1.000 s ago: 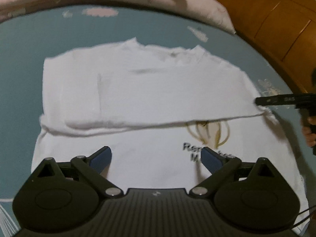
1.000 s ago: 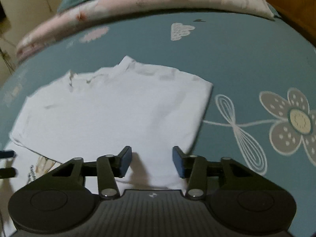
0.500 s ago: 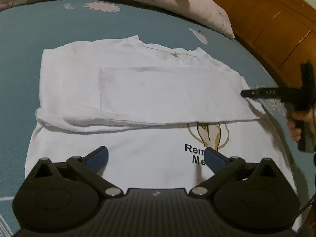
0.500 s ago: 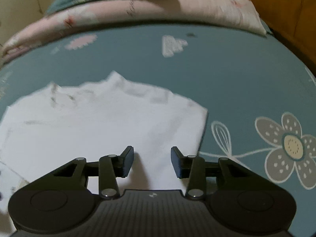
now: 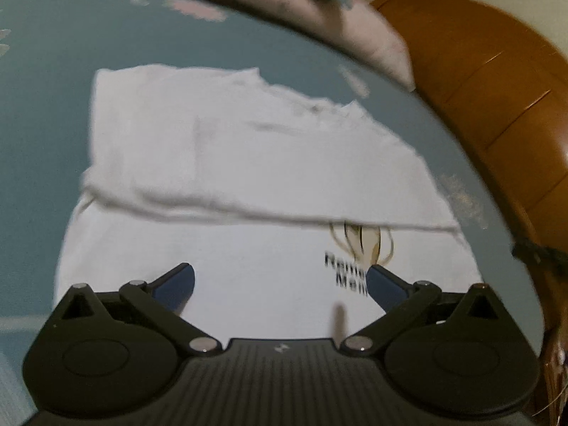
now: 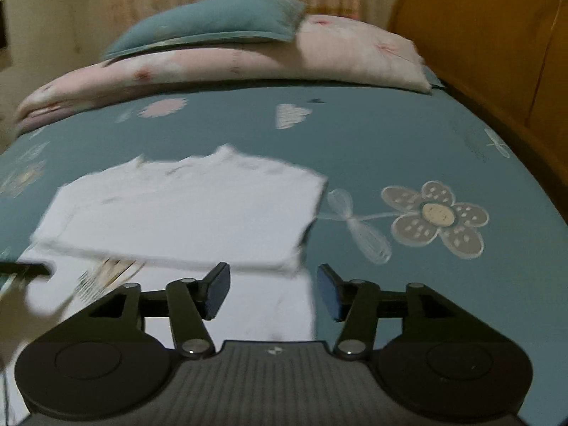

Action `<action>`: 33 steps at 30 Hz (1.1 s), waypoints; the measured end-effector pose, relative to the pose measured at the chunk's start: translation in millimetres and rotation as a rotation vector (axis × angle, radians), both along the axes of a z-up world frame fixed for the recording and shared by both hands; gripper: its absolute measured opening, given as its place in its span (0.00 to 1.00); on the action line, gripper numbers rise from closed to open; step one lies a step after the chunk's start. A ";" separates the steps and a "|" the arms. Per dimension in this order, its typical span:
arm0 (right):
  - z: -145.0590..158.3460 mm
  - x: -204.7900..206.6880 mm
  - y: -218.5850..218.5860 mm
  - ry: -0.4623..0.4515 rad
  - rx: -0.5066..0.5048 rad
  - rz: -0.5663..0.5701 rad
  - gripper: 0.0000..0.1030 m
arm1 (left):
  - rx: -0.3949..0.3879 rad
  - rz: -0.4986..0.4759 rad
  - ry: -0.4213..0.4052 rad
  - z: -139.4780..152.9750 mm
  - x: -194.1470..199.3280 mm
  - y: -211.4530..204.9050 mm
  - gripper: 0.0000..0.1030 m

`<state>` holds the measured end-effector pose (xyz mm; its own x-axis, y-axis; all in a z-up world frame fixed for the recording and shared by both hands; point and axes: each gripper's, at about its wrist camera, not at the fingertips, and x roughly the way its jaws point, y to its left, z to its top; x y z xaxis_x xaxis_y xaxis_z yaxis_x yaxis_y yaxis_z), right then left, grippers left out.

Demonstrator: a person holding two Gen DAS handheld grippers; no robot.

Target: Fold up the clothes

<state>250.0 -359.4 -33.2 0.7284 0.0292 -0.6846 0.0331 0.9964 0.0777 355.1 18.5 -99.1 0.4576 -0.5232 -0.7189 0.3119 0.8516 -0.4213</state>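
A white T-shirt (image 5: pixel 248 163) lies flat on the teal bedsheet (image 5: pixel 42 106), its upper part folded down over the printed lower part. A logo with black lettering (image 5: pixel 346 273) shows just below the fold edge. My left gripper (image 5: pixel 280 282) hovers over the shirt's near hem, jaws wide open, nothing between them. In the right wrist view the same shirt (image 6: pixel 184 209) lies left of centre. My right gripper (image 6: pixel 273 291) is above the shirt's near right corner, its jaws opening and empty. The left gripper's tip (image 6: pixel 25 268) shows at the left edge.
A pink floral quilt (image 6: pixel 220 64) and a teal pillow (image 6: pixel 209 21) lie at the far end of the bed. A wooden headboard (image 5: pixel 497 106) runs along the right side. The sheet (image 6: pixel 390 142) carries a large grey flower print (image 6: pixel 436 218) right of the shirt.
My right gripper has pulled back from the shirt and risen, jaws spreading wider; it has left the left wrist view. The left gripper has rolled slightly, staying over the hem.
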 end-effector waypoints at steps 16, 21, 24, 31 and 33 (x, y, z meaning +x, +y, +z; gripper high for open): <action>-78.6 -109.9 85.6 0.078 -0.019 0.136 0.69 | 0.272 -0.135 -0.134 -7.6 -182.5 -22.1 0.99; -88.0 -138.8 75.1 0.036 0.028 0.103 0.95 | 0.255 -0.152 -0.182 -10.4 -199.6 -4.1 0.99; -94.3 -143.3 76.4 0.024 0.024 0.114 1.00 | 0.217 -0.134 -0.196 -12.0 -201.7 -0.5 0.99; -98.2 -148.0 76.0 -0.016 0.019 0.081 1.00 | 0.087 -0.081 -0.158 -10.6 -196.9 15.6 0.99; -99.8 -151.0 76.9 -0.030 0.010 0.084 1.00 | 0.101 -0.097 -0.188 -12.6 -200.7 14.3 0.99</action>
<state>99.0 -282.5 -133.0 0.7436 0.0973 -0.6615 -0.0527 0.9948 0.0871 154.4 32.8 -111.7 0.5396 -0.5006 -0.6769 0.4589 0.8490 -0.2620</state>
